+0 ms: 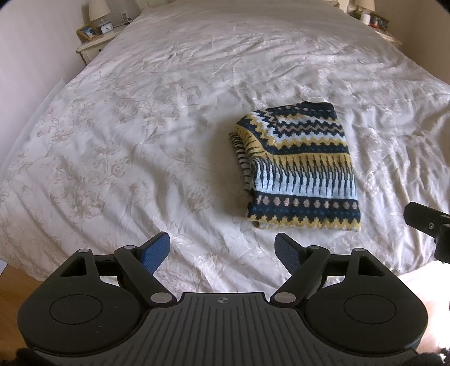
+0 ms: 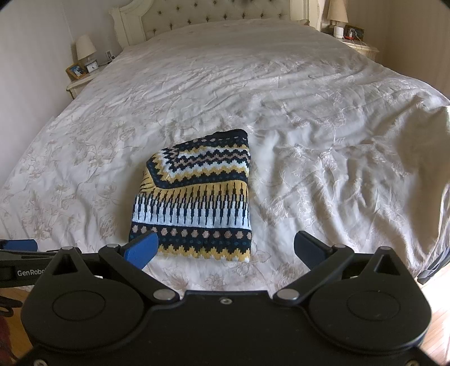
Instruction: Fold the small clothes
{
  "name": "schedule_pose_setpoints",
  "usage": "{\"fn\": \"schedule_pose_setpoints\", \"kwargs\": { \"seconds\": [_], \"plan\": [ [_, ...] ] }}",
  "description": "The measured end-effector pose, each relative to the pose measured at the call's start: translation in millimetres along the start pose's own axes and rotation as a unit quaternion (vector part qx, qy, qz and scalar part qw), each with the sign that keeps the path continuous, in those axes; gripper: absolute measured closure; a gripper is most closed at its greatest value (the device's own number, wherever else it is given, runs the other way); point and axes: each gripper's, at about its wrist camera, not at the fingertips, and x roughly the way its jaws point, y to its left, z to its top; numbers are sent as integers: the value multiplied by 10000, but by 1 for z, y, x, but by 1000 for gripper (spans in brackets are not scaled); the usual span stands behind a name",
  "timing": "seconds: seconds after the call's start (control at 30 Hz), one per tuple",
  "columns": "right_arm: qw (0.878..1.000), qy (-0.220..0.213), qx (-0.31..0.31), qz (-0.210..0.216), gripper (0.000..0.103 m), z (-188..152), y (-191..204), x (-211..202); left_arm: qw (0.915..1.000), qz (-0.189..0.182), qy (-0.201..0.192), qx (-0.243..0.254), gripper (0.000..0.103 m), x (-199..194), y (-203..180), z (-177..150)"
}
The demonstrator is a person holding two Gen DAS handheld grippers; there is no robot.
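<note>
A small knit sweater (image 1: 301, 169) with navy, yellow and pale blue zigzag bands lies folded into a compact rectangle on the white bedspread (image 1: 140, 126). It also shows in the right wrist view (image 2: 197, 197). My left gripper (image 1: 223, 250) is open and empty, held above the bed's near edge, to the left of the sweater. My right gripper (image 2: 226, 247) is open and empty, just in front of the sweater's near edge. Part of the right gripper (image 1: 430, 225) shows at the right edge of the left wrist view.
The bed (image 2: 309, 98) has a tufted headboard (image 2: 213, 14). A nightstand with a lamp (image 2: 84, 50) stands at the far left, another (image 2: 354, 39) at the far right. Wooden floor (image 2: 438, 298) shows beside the bed's near corner.
</note>
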Motion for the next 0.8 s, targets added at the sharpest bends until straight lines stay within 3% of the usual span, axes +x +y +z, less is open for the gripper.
{"fn": "schedule_pose_setpoints", "kwargs": {
  "seconds": [0.8],
  "plan": [
    [10000,-2,-28,28,1,1,-1,1,9998,-142,-94,-42,22,-1,0,-1]
  ]
}}
